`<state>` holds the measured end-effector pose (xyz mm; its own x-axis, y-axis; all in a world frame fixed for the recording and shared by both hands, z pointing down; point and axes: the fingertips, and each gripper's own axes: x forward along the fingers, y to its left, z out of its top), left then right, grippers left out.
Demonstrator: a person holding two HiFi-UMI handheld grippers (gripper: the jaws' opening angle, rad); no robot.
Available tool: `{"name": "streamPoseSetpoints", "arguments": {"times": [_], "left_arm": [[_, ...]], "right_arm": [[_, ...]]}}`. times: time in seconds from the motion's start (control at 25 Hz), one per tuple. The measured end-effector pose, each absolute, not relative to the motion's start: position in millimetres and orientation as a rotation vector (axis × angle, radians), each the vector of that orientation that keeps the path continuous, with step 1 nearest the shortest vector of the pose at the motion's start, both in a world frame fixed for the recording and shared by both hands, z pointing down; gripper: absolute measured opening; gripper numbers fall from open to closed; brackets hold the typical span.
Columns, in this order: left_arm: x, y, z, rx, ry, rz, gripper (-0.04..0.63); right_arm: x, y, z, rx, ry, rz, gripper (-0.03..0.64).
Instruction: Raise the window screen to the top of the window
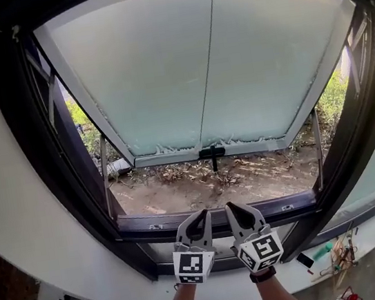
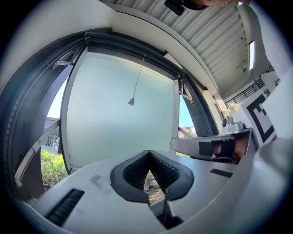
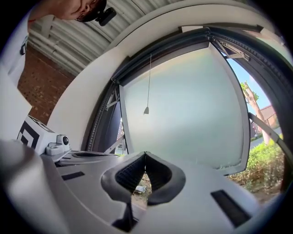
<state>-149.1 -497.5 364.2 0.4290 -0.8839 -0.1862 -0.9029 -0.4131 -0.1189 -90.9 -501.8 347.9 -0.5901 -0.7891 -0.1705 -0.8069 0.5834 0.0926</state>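
Head view: a frosted pane is swung outward inside a dark frame. A thin cord runs down across the pane's middle toward a black handle at the pane's lower edge. Below the pane lies bare ground strewn with dry leaves. The screen cannot be told apart from the dark frame above the pane. Under the pane, at the frame's bottom rail, the left gripper and the right gripper sit side by side, close but apart, both pointing toward the pane.

Left gripper view: the left gripper has its jaw tips pressed together with nothing caught. Only a small gap shows between the ribbed pads, with ground seen through it. The pane fills the space beyond, and the cord's end piece hangs in front of it. The right gripper lies to the pane's right.

Right gripper view: the right gripper is likewise closed tip to tip and empty. The cord hangs before the pane. Shrubs show below the pane's right corner.
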Motion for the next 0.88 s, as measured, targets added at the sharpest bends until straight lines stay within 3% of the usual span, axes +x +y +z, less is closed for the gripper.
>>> {"name": "streamPoseSetpoints", "arguments": {"times": [0.88], "left_arm": [[-132.2,-490.6,390.9,-2.526,1.592,0.063,0.002]], "right_arm": [[-82.8,-493.0,373.2,-1.397,2.747,0.249,0.003]]}}
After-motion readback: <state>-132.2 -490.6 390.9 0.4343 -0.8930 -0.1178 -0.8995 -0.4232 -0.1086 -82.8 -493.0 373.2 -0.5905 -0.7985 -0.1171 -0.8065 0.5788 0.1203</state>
